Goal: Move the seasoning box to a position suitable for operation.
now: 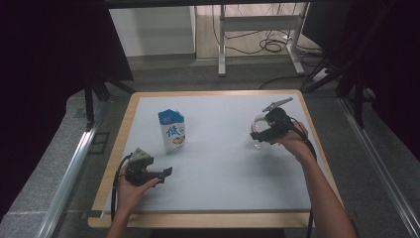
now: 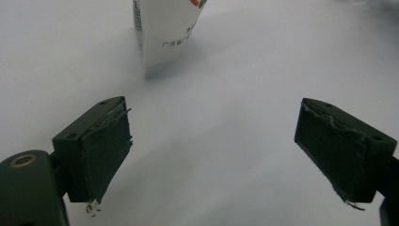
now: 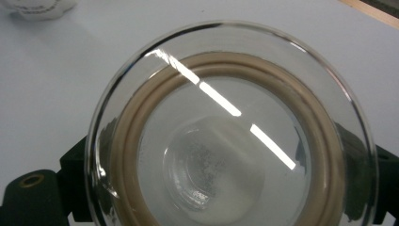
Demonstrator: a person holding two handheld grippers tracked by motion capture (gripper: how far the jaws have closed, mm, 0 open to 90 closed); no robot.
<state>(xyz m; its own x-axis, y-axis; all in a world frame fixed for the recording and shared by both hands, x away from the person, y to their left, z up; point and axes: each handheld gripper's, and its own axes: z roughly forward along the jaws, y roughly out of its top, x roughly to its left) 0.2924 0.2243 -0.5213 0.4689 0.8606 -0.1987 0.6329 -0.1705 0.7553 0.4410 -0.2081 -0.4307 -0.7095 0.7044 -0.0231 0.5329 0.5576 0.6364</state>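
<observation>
A clear glass jar (image 3: 221, 155) with a beige ring inside its mouth sits between the jaws of my right gripper (image 3: 230, 160), which are shut on its sides. From above, that gripper (image 1: 257, 135) and the jar (image 1: 257, 144) are at the right of the white mat, low over it or touching it. A blue and white milk carton (image 1: 172, 130) stands upright left of centre. My left gripper (image 1: 166, 172) is near the front left, open and holding nothing. In its own view the left gripper (image 2: 214, 155) points at the carton's base (image 2: 164, 28), well short of it.
The white mat (image 1: 223, 168) covers a wooden table with its rim (image 1: 218, 92) showing all round. Bare mat lies between the carton and the jar. Desk legs and cables (image 1: 267, 44) stand on the floor beyond the table. A metal rail (image 1: 74, 168) runs along the left side.
</observation>
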